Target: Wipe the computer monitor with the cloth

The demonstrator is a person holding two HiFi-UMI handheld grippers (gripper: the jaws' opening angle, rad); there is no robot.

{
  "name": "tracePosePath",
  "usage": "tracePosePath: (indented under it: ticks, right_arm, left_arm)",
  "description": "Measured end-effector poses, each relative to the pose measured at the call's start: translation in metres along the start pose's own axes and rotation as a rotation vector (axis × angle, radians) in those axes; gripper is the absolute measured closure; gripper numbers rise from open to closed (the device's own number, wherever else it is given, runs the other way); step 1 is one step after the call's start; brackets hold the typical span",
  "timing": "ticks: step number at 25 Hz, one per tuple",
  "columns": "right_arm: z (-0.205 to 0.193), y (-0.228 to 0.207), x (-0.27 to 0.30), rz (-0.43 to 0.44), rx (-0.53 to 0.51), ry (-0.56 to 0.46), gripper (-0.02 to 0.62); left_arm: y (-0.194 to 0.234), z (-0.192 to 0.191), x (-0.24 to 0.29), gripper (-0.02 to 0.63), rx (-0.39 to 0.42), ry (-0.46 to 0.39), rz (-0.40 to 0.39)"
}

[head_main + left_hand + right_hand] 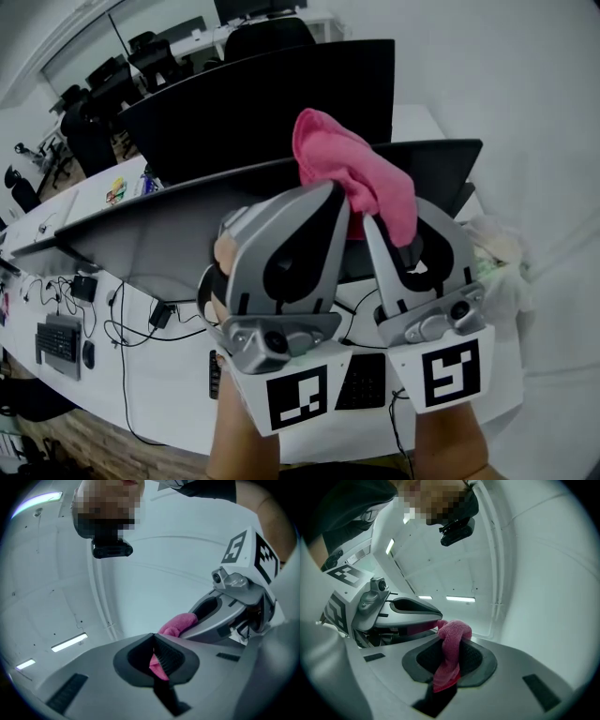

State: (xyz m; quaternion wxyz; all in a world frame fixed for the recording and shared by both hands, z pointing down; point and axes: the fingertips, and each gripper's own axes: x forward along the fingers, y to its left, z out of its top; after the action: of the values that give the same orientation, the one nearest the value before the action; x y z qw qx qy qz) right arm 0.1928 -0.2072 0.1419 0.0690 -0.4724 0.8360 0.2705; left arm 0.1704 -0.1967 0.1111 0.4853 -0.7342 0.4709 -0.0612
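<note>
Open-plan office: long white desks (159, 375), monitors (272, 103), keyboards (58, 342), black swivel chairs (157, 58).

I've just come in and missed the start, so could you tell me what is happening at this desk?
A person holds a two-jaw gripper in each hand, up in front of the nearer monitor. The left gripper and the right gripper are both shut on one pink cloth, which bunches up between them near the monitor's top edge. Whether the cloth touches the screen cannot be told.
</note>
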Motion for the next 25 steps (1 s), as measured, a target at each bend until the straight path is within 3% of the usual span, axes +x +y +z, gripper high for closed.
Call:
tracePosePath:
  ticks: [14, 25]
  right_arm:
    - [-0.013, -0.091, -0.044, -0.106, -0.035, 0.043, 0.532]
    - [-0.034, -0.122, -0.063, -0.201, -0.023, 0.067, 0.532]
  left_arm:
    - [-0.059, 0.051, 0.059, 0.6, -0.045, -0.056, -0.043]
    - [-0.092, 0.068, 0.08, 0.6, -0.077, -0.096, -0.1]
